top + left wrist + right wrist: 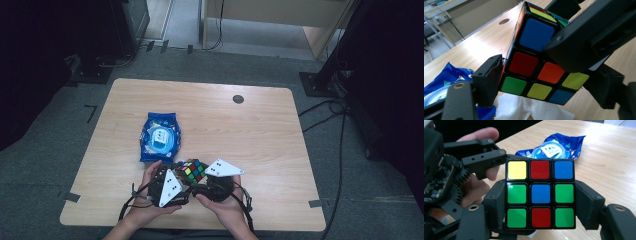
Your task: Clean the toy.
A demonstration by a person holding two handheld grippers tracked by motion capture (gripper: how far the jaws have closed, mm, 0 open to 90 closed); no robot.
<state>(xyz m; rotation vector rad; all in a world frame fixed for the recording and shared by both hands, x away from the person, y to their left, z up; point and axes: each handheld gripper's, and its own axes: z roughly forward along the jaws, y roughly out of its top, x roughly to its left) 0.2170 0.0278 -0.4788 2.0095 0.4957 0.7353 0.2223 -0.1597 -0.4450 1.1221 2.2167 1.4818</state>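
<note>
No legible text anywhere. Blue plastic wipes packet [554, 146] carries white label [549, 149]; print there blurred, unreadable.

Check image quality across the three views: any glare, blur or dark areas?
High view: dim, surroundings nearly black, scrambled plastic puzzle cube small and soft. Left gripper view: near jaws blurred, glare on the light wooden table. Right gripper view: cube face sharp, faint sheen on stickers, shiny blue wipes packet slightly soft.

L hand-held gripper [176, 172] open, R hand-held gripper [540, 202] clamped
</note>
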